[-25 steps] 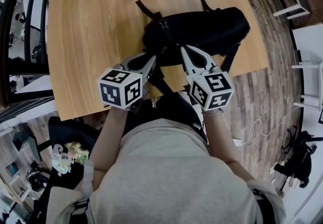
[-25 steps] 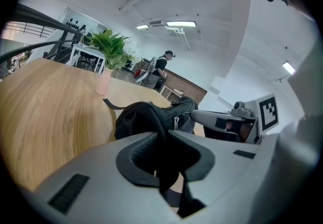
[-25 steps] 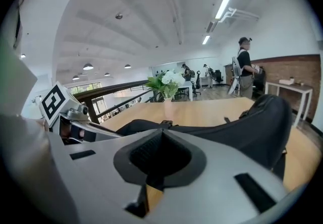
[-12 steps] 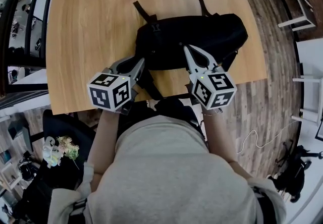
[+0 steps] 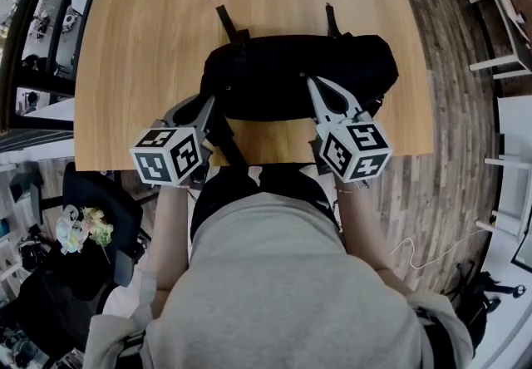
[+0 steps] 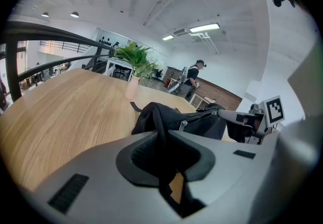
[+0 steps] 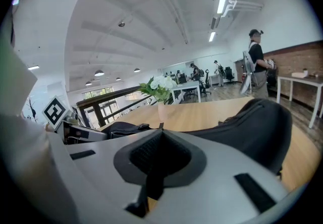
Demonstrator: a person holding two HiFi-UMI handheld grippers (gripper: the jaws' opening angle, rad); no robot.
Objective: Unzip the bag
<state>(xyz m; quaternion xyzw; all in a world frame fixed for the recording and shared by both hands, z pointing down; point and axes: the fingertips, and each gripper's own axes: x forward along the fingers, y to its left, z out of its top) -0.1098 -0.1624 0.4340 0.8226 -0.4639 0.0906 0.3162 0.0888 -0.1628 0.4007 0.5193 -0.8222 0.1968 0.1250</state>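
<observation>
Left gripper view: left gripper clamps a fold of the bag; right gripper clenched tight at its top (pinching what, unclear). Unzipping in hand; next probably needs a steady sideways draw.

The person wears a pale grey-beige top with short sleeves, and dark clothing over the lap. The left gripper and the right gripper are built alike: two smooth light grey jaws that taper to a narrow tip, hollowed inside and lined with dark ribbed pads. Small black rectangles mark the grey shells. Behind the jaws sit the left cube and the right cube, white-faced with black square markers
</observation>
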